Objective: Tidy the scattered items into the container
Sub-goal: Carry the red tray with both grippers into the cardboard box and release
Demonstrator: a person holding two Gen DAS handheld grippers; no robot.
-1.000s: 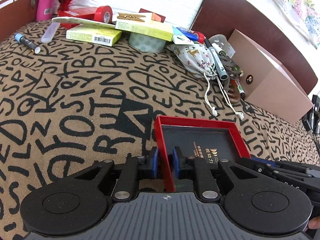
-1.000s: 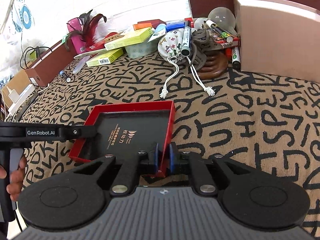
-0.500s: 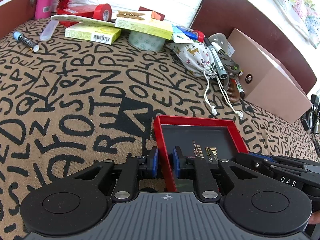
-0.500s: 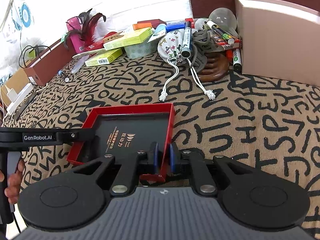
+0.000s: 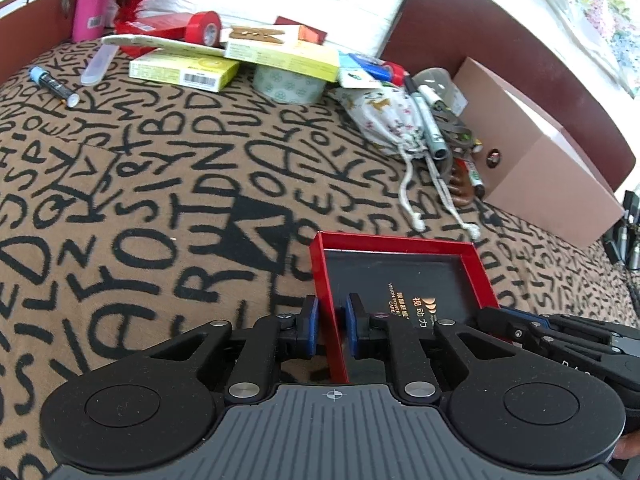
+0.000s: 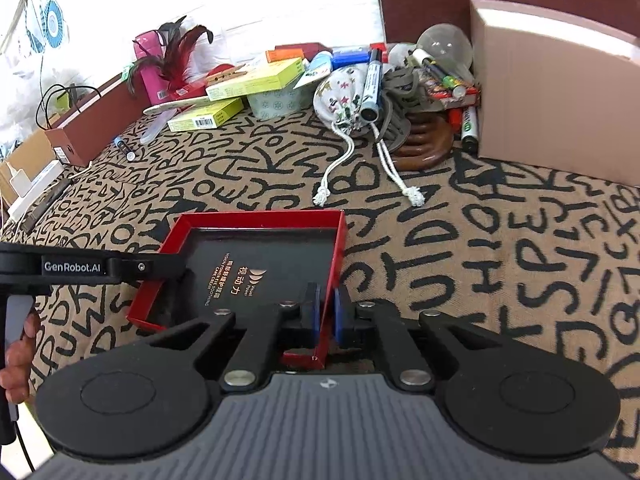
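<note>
A shallow red tray with a black inside (image 5: 394, 242) (image 6: 256, 216) rests on the letter-patterned cloth. My left gripper (image 5: 331, 320) is shut on the tray's left wall. My right gripper (image 6: 325, 314) is shut on its right wall. The tray holds nothing. Scattered items lie beyond it: a printed drawstring pouch (image 5: 380, 114) (image 6: 340, 96), a grey marker (image 5: 430, 128) (image 6: 370, 84), yellow-green boxes (image 5: 184, 70) (image 6: 256, 80), a tape roll (image 5: 288, 84), a small blue-capped tube (image 5: 54, 86) and a light bulb (image 6: 442, 46).
A pink cardboard box (image 5: 536, 152) (image 6: 556, 88) stands at the right. A wooden ring stand (image 6: 420, 144) sits by it with markers. A pink bottle with red feathers (image 5: 92, 4) and red tape (image 5: 206, 28) are at the back. A brown headboard (image 5: 500, 52) lies behind.
Both grippers and the tray have moved forward, closer to the pile of items. The grips on the tray walls are unchanged.
</note>
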